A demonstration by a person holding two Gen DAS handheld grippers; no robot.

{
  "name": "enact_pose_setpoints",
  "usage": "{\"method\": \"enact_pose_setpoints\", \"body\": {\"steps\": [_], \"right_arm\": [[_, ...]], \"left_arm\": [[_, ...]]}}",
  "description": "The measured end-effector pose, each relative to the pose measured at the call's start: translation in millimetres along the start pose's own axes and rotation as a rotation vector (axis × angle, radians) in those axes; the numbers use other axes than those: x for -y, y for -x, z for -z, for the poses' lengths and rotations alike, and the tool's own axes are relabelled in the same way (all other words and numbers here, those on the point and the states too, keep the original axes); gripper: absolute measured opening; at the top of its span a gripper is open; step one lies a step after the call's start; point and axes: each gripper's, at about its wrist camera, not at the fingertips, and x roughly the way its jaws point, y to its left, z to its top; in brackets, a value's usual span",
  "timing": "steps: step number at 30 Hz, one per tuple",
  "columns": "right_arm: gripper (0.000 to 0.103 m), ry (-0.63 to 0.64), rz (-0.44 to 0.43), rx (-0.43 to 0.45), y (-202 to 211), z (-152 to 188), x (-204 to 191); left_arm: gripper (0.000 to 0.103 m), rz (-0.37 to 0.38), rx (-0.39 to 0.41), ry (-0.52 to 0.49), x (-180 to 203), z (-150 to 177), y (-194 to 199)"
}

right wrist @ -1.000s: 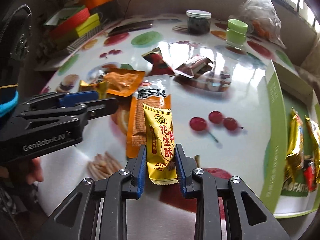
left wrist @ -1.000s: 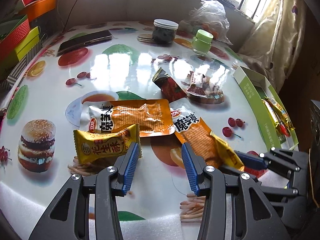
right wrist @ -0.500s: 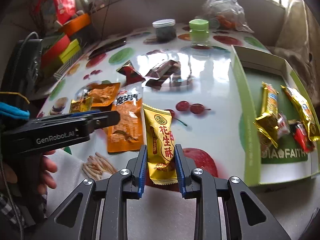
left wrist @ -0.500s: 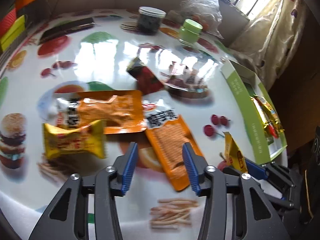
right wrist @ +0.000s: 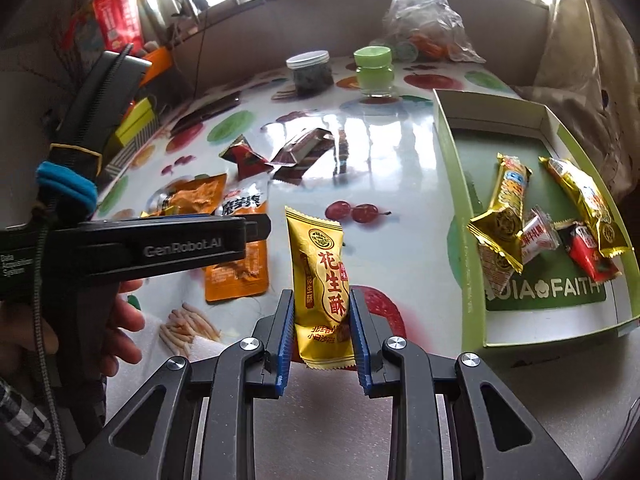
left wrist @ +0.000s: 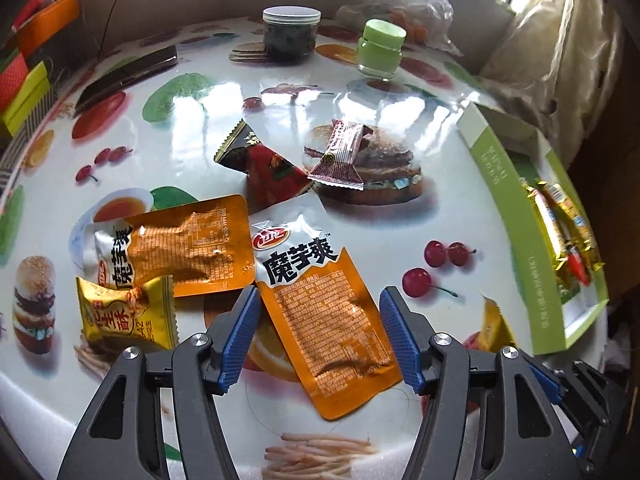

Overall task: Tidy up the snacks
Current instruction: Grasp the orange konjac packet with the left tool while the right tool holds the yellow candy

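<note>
Right gripper: jaws clamped on the lower part of a yellow peanut-crisp pack, red label "花生酥", held upright above the near edge of the surface, just left of the green tray. Tray floor reads "FAITH" w/ partly hidden letters before it; inside lie gold wrappers, a small white candy & a red pack.

Left gripper: jaws spread wide, holding nothing, either side of an orange konjac pouch printed "魔芋爽", which lies flat on the surface. Its body, seen from the right cam, carries "GenRobot.AI".

A 2nd orange pouch, same brand, lies left of it, edges touching. A 2nd yellow "花生酥" pack overlaps that pouch's near-left corner. Farther back: a dark red triangular pack & a maroon patterned bar, apart from the pouches.

At the far side: dark-filled jar w/ white lid, green-lidded jar, clear plastic bag, black phone.
</note>
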Motion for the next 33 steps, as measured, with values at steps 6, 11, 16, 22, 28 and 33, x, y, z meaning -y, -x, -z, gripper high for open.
{"method": "enact_pose_setpoints", "body": {"steps": [6,11,16,22,28,33], "right_arm": [[0.025,-0.029,-0.011,0.011,2.0,3.0,7.0],[0.025,-0.029,-0.019,0.014,2.4,3.9,7.2],[0.025,-0.032,-0.019,0.019,3.5,4.4,6.6],[0.025,-0.031,-0.016,0.018,3.6,4.4,6.6],[0.025,-0.025,-0.005,0.016,3.7,5.3,3.5],[0.025,-0.028,0.004,0.015,2.9,4.8,3.4]], "left_arm": [[0.062,-0.022,0.024,-0.002,2.8,1.0,-0.9],[0.060,-0.028,0.032,-0.015,2.6,1.5,-0.2],[0.055,-0.009,0.040,-0.007,0.8,3.6,2.5],[0.050,0.012,0.066,-0.006,-2.8,6.6,8.3],[0.012,0.058,0.047,0.000,-6.5,9.9,5.6],[0.034,0.111,0.048,0.024,-8.9,10.5,7.1]]}}
